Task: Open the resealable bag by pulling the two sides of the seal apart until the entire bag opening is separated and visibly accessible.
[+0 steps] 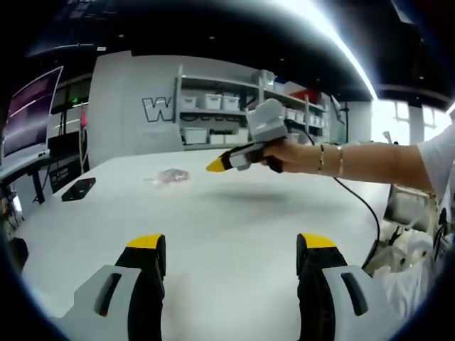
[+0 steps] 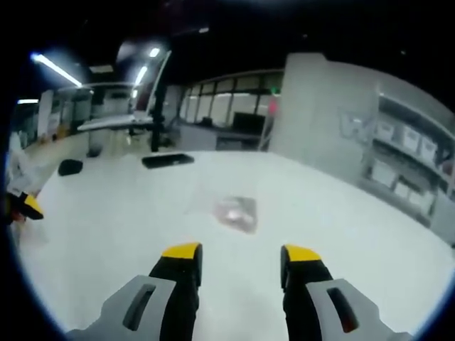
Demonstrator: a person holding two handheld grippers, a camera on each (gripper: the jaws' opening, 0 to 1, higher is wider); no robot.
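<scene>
A small clear resealable bag (image 1: pixel 169 177) lies flat on the white table (image 1: pixel 234 213), with something pinkish inside. My left gripper (image 1: pixel 232 245) hovers over the near part of the table, its jaws wide apart and empty, well short of the bag. My right gripper (image 1: pixel 219 164), held by a hand, comes in from the right, its yellow tips a short way right of the bag and above the table. In the right gripper view the bag (image 2: pixel 231 209) lies just ahead of my right gripper (image 2: pixel 242 254), whose jaws stand apart with nothing between them.
A black phone (image 1: pixel 78 189) lies left of the bag; the right gripper view shows it (image 2: pixel 167 160) beyond the bag, plus a small black object (image 2: pixel 70 167). A cable (image 1: pixel 359 202) trails from the right gripper. Shelves with bins (image 1: pixel 213 114) stand behind the table.
</scene>
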